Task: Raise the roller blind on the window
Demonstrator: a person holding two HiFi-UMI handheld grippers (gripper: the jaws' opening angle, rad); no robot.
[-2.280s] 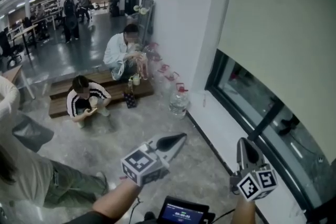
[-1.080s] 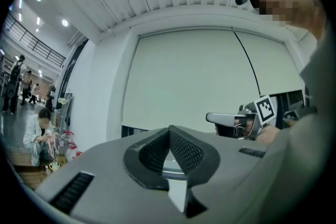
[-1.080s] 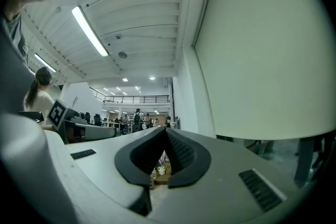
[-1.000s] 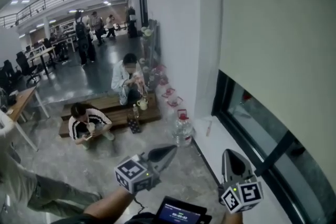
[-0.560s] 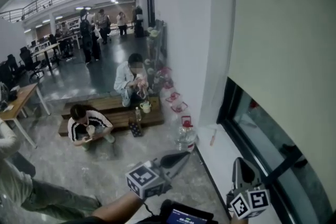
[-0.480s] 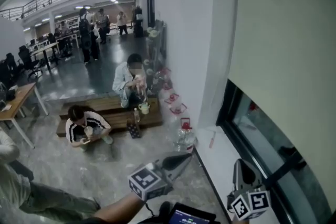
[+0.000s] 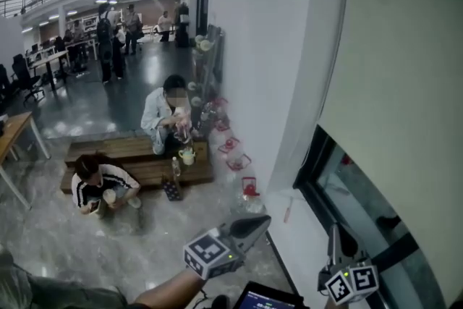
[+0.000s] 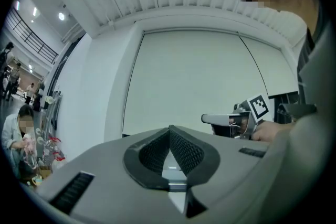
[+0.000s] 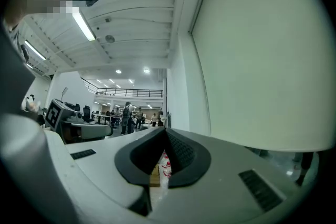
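In the head view, the roller blind (image 7: 405,76) is seen drawn down over the window (image 7: 358,192) at the right, so that only a lower strip of glass is left bare under its bottom edge. The left tongs (image 7: 265,219) and the right tongs (image 7: 335,231) are held low before the window sill (image 7: 300,224), and the blind is touched by neither. Two people are seated at a low wooden platform (image 7: 137,152) by the wall.

In the left gripper view, the left tongs (image 8: 169,128) are shown closed tip to tip, with nothing gripped. The blind fills the wall ahead, and the right tongs are seen at the right.

In the right gripper view, the right tongs (image 9: 165,131) are likewise closed and empty. The blind hangs at the right, clear of them.
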